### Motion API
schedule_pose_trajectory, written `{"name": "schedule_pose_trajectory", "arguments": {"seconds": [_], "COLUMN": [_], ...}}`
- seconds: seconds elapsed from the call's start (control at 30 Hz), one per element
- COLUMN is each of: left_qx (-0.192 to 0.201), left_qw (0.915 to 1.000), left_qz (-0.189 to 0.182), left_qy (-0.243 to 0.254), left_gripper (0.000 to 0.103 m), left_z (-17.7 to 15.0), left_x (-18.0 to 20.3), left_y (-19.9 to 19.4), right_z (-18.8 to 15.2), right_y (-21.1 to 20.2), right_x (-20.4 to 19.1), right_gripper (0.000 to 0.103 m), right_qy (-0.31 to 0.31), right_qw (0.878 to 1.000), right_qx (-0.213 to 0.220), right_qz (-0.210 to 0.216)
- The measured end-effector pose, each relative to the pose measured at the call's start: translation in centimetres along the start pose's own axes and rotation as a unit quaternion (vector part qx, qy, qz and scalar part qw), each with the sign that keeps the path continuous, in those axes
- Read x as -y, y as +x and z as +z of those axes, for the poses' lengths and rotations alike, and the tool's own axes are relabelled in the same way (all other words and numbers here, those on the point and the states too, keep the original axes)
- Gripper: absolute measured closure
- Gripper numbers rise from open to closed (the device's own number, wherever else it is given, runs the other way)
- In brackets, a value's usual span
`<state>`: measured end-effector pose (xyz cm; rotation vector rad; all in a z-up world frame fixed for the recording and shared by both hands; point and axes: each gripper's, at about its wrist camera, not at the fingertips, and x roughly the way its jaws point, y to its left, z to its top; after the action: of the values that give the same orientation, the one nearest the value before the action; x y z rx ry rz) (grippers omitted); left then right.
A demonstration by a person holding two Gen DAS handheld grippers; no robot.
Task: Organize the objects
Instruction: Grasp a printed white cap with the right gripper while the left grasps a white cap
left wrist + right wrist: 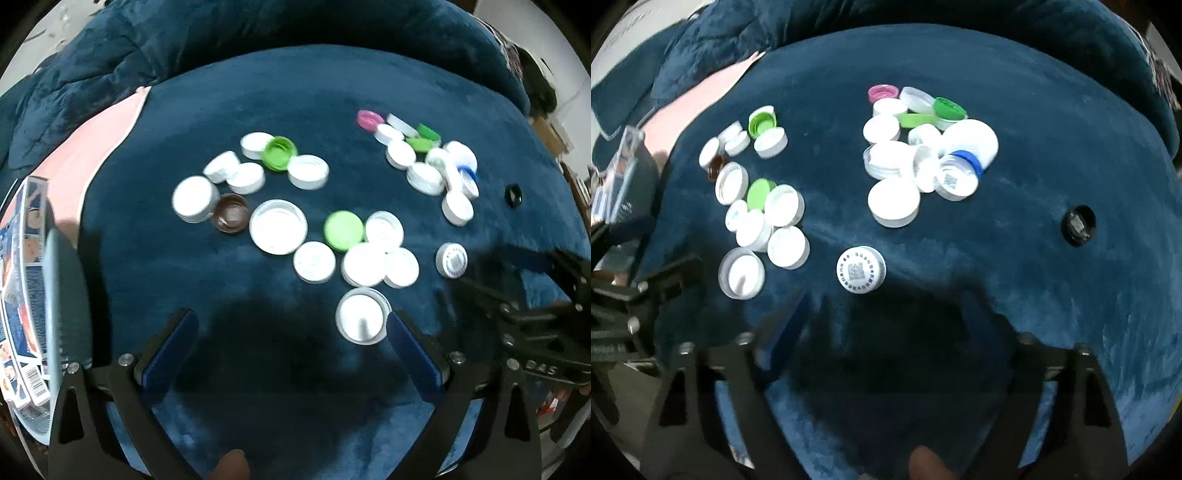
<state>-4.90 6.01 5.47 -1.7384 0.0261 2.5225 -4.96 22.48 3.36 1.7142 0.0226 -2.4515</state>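
Note:
Many bottle caps, mostly white with a few green, lie on a dark blue plush cover (pixel 295 92). A left cluster (pixel 280 206) includes a brown cap (pixel 231 213); a right cluster (pixel 923 147) includes pink and blue caps. In the left wrist view my left gripper (pixel 291 332) is open, with one white cap (pixel 364 319) just beside its right fingertip. In the right wrist view my right gripper (pixel 897 325) is blurred, its fingers apart with nothing between them. A white cap with a printed code (pixel 860 269) lies just ahead of it.
A small black ring cap (pixel 1078 225) lies alone at the right. Pink fabric (pixel 92 147) and a clear bin of printed packets (pixel 22 295) sit at the left edge. A bunched blue blanket (pixel 110 55) rises behind. The right gripper's body (pixel 535 314) is close beside the left.

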Motion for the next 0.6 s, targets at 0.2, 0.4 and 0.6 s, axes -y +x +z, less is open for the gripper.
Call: {"name": "schedule_pose_trajectory", "arguments": {"seconds": [0.2, 0.4, 0.6], "left_qx": [-0.006, -0.009, -0.014], "left_qw": [0.9998, 0.9992, 0.9987], "left_qz": [0.004, -0.017, -0.036], "left_qy": [0.016, 0.035, 0.032], "left_gripper": [0.002, 0.005, 0.056], "left_z": [-1.0, -1.5, -1.0], "left_x": [0.6, 1.9, 2.5], "left_y": [0.6, 1.8, 3.8], "right_z": [0.6, -0.1, -1.3], "right_y": [1.5, 0.6, -0.6], "right_x": [-0.9, -0.3, 1.6], "right_gripper": [0.073, 0.071, 0.071], "right_qy": [-0.021, -0.006, 0.024], "right_qw": [1.000, 1.000, 1.000], "right_qx": [0.001, 0.003, 0.000], "right_qz": [-0.016, -0.015, -0.008]}}
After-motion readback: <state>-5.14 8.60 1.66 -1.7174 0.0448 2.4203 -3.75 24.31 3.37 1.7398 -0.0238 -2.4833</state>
